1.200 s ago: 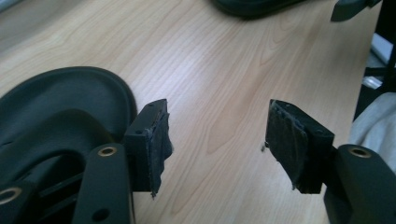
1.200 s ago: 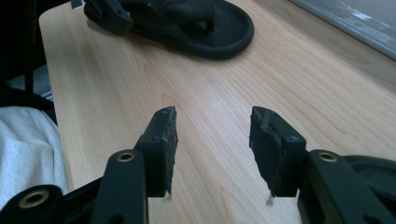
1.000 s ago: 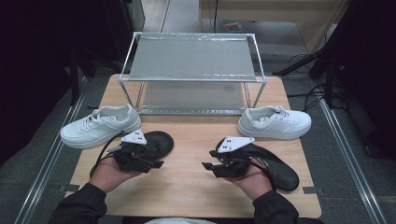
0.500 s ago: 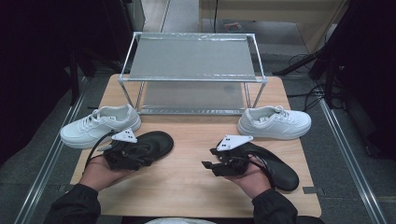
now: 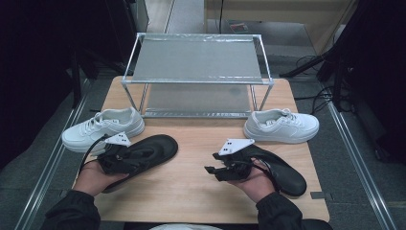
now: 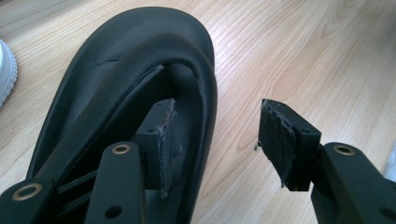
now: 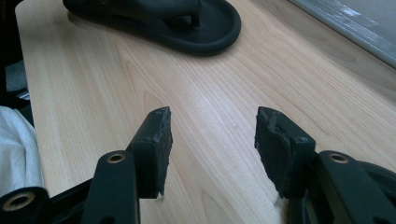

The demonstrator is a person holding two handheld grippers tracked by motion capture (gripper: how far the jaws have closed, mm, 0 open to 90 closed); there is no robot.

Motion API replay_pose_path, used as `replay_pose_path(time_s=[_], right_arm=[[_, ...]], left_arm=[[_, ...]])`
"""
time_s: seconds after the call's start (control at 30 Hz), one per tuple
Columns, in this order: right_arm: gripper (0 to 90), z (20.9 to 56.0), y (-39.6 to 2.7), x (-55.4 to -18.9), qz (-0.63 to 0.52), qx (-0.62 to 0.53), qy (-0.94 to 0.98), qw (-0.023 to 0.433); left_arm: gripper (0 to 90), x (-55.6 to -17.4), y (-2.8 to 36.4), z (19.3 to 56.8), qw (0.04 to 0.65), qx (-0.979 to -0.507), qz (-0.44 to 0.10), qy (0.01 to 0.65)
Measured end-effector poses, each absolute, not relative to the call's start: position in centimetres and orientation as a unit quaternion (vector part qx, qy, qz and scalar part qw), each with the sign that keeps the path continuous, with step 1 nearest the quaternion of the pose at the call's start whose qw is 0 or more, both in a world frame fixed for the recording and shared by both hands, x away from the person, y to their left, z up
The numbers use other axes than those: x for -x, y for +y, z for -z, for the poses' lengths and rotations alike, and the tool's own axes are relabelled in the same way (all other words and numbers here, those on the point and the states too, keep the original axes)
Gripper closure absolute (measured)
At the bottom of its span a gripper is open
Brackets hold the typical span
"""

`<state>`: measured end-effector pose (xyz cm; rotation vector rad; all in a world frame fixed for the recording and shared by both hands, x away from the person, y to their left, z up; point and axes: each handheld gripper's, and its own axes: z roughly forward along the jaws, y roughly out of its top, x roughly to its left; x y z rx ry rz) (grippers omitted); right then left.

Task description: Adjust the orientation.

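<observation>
A black sandal (image 5: 160,145) lies on the wooden table (image 5: 191,191) at the left. My left gripper (image 5: 139,155) is over its heel half. In the left gripper view the left gripper (image 6: 219,109) straddles this sandal's (image 6: 116,70) side rim: one jaw sits inside under the strap, the other stands outside over bare wood, clear of the rim. Its jaws have just been closing and stand open. A second black sandal (image 5: 287,178) lies under the right hand. My right gripper (image 5: 213,171) points left over bare table. The right gripper (image 7: 212,116) has just been opening its jaws, with nothing between them.
A white sneaker (image 5: 103,129) sits at the table's left edge and another (image 5: 282,125) at the right. Behind them stands a two-level metal rack (image 5: 196,62). The right gripper view looks across bare wood to the left sandal (image 7: 187,18).
My left gripper has slid left along the sandal toward its heel, uncovering the toe end. The right hand and both sneakers have stayed put.
</observation>
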<state>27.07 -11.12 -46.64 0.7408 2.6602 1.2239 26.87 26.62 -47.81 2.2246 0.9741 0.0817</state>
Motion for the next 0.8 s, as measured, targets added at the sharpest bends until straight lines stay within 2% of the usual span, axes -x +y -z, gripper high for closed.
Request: replay_pose_path(time_s=[0.1, 0.4, 0.7, 0.8], right_arm=[[47.6, 46.7, -11.0, -27.1, -0.405, -0.244, 0.879, 0.062], [47.9, 46.8, -10.9, -27.1, -0.405, -0.241, 0.880, 0.063], [48.8, 46.9, -10.6, -26.9, -0.402, -0.241, 0.882, 0.060], [48.8, 46.9, -10.6, -26.9, -0.401, -0.240, 0.882, 0.061]], left_arm=[[52.8, -26.9, 27.0, 48.5, 0.358, -0.857, -0.026, 0.369], [55.5, -27.1, 26.9, 49.3, 0.346, -0.866, -0.040, 0.360], [63.5, -27.2, 26.4, 50.2, 0.323, -0.879, -0.031, 0.349], [69.1, -27.4, 26.2, 50.6, 0.313, -0.882, -0.023, 0.352]])
